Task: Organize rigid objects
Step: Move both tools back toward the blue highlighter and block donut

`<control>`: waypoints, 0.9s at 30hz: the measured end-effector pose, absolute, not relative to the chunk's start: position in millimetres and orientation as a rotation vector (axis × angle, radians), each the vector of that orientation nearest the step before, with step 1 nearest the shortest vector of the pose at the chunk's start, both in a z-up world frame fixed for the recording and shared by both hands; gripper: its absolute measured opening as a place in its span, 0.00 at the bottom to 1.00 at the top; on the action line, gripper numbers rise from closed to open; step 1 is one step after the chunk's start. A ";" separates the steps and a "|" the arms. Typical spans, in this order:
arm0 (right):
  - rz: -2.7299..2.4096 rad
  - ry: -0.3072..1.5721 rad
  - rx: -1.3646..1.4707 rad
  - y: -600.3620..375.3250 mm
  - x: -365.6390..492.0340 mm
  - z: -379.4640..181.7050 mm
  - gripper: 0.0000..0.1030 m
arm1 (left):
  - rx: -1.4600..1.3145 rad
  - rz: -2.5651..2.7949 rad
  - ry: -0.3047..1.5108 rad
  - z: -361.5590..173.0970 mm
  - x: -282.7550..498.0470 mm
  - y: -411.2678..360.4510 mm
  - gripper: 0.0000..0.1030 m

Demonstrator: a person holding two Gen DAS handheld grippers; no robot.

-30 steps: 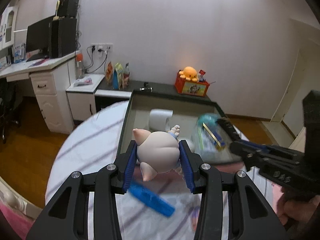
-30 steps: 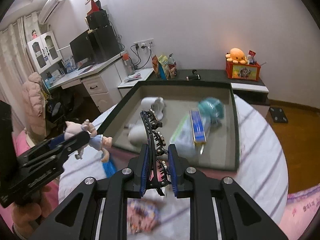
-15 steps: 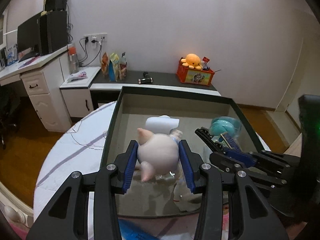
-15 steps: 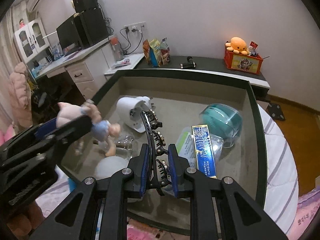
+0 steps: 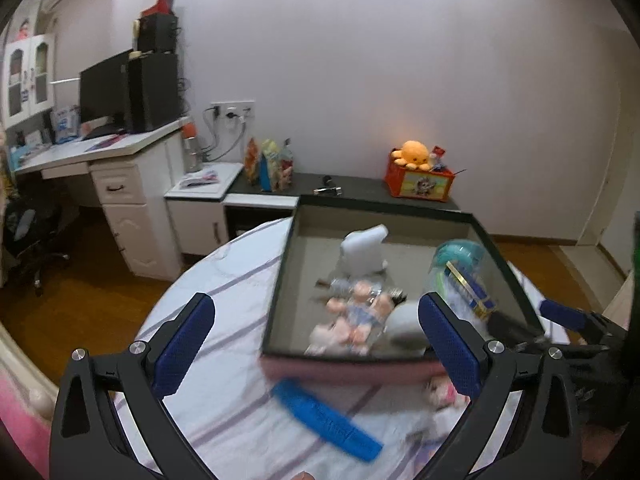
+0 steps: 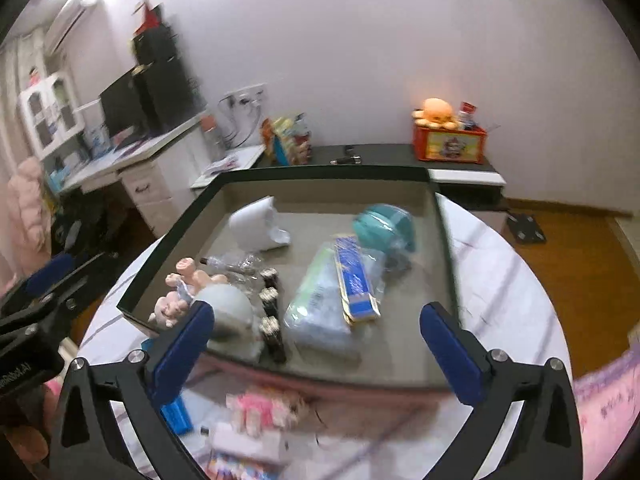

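Both grippers stand with their jaws spread wide and nothing between them: the left gripper [image 5: 316, 344] hangs over the near-left corner of the box [image 6: 328, 174], and the right gripper [image 6: 316, 340] hovers over its near edge.

From where I stand, a good part of the tidying looks done. Inside the box lies the little pig doll [image 5: 352, 316] near the near-left corner, with a pale rounded thing [image 6: 230, 312] just beside it toward the middle. A black hair clip [image 6: 270, 312] lies along the floor of the box next to that. Farther in, a white device [image 6: 254, 226] sits at the far-left, a teal round case [image 6: 384, 226] at the far-right, and a clear bag with a blue-and-gold carton [image 6: 354, 280] on it rests between the teal case and the near wall.

What is left sits outside the box on the striped tablecloth [image 5: 216, 280]. A blue comb [image 5: 324, 416] lies just in front of the near wall, and a pink soft-looking toy [image 6: 264, 406] and some blurred packets lie close beside it. I judge those still need lifting in, so the job seems past its middle but not finished.
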State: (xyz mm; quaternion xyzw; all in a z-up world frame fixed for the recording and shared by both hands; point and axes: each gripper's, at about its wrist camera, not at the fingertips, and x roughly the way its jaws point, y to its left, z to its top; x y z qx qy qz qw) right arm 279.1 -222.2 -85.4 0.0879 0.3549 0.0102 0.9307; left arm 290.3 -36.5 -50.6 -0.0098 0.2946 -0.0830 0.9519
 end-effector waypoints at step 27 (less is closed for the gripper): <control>-0.030 0.798 0.298 -238.0 160.4 -109.4 1.00 | -0.056 -0.099 0.748 -80.4 188.4 -10.0 1.00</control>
